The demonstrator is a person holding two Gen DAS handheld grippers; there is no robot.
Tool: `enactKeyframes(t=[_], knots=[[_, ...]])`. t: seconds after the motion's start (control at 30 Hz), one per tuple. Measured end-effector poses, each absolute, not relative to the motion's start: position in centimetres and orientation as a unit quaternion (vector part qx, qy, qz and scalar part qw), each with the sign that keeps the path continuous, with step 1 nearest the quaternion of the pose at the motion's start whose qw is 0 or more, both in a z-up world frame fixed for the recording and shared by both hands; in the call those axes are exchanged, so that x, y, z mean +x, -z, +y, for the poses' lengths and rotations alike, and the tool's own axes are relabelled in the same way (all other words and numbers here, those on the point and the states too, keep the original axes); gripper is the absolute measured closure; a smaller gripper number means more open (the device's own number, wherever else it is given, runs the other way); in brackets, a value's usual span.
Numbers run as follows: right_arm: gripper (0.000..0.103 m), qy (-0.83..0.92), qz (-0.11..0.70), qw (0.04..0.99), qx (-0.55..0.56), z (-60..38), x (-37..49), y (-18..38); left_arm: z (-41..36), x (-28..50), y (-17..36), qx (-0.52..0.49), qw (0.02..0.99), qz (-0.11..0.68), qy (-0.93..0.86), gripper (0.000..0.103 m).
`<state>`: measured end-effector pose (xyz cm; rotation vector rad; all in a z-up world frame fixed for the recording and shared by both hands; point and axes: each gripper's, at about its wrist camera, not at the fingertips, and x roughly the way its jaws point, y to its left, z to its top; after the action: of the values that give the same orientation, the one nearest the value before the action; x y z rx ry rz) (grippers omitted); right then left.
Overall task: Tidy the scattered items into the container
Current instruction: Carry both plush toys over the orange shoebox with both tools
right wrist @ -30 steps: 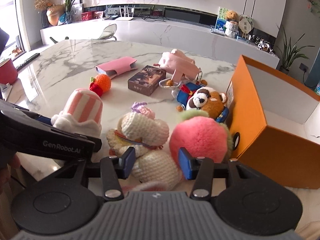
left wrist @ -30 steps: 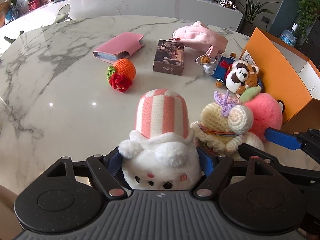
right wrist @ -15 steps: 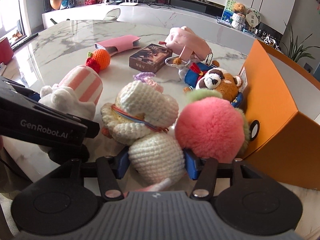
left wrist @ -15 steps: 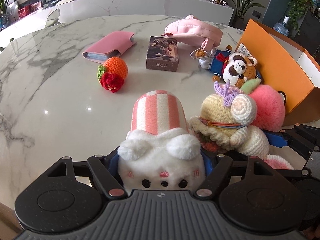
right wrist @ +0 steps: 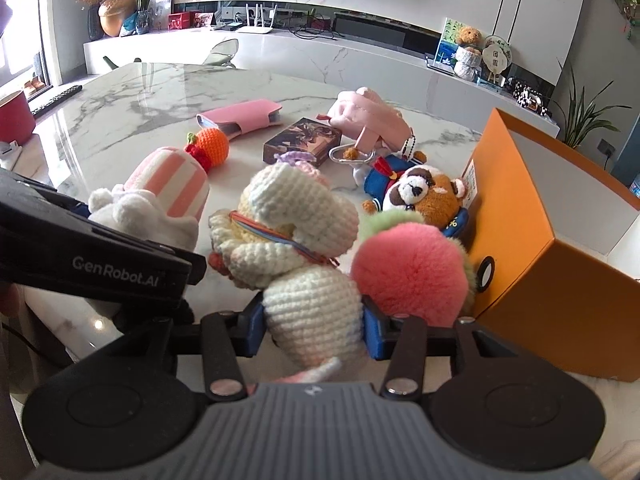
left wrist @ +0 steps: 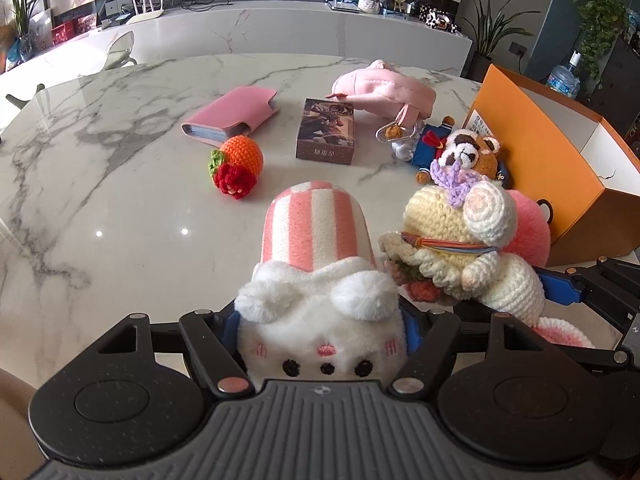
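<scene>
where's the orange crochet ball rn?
Left wrist view: the orange crochet ball sits on the marble table, left of centre, just in front of the pink wallet and left of the brown box.

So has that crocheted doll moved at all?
Yes. The crocheted doll has tipped up and away: in the right wrist view its purple bow now overlaps the brown box, which stayed put.

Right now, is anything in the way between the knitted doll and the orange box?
Yes. The fluffy pink ball sits between the knitted doll and the orange box, resting against the box's wall. The raccoon plush lies just behind it.
</scene>
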<state>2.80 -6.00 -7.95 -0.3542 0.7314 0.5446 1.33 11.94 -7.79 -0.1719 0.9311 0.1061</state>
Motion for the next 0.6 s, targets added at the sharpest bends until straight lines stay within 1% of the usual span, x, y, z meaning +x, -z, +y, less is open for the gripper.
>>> enactKeyframes(t=[0.33, 0.6], knots=[[0.053, -0.247, 0.294, 0.91, -0.156, -7.9, 0.2, 4.1, 10.4, -0.6, 4.1, -0.075, 0.91, 0.404, -0.048, 0.019], [0.053, -0.22, 0.255, 0.932, -0.132, -10.6, -1.0, 1.4, 7.8, -0.4, 1.2, -0.056, 0.926, 0.371, -0.026, 0.019]])
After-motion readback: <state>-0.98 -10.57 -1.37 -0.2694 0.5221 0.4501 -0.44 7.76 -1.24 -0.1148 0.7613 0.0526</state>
